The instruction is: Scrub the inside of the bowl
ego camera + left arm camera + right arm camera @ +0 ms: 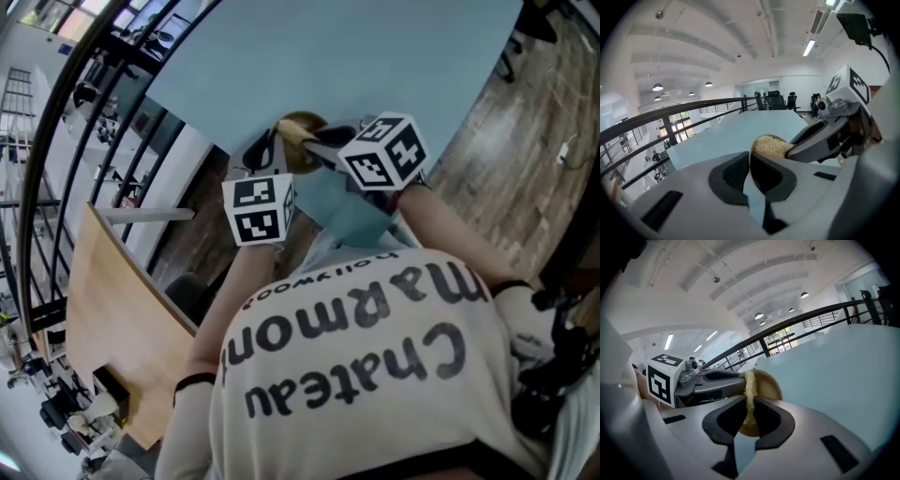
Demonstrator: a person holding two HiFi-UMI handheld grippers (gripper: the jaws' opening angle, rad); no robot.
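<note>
The rim of the bowl (771,383) is pinched between the jaws of the left claw (751,171); a fibrous scrub pad (749,385) is clamped in the right claw (751,413) and held against the bowl just beyond its tips

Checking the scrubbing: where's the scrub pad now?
In the right gripper view, the scrub pad sits in the right claw, against the bowl held by the left claw.

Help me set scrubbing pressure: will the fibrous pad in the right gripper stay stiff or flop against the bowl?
Probably fairly stiff: the fibrous pad stands upright from the right gripper without drooping. Its frayed, open strands suggest it is light and should squash somewhat against the bowl. The coarse weave seems unlikely to slip.
</note>
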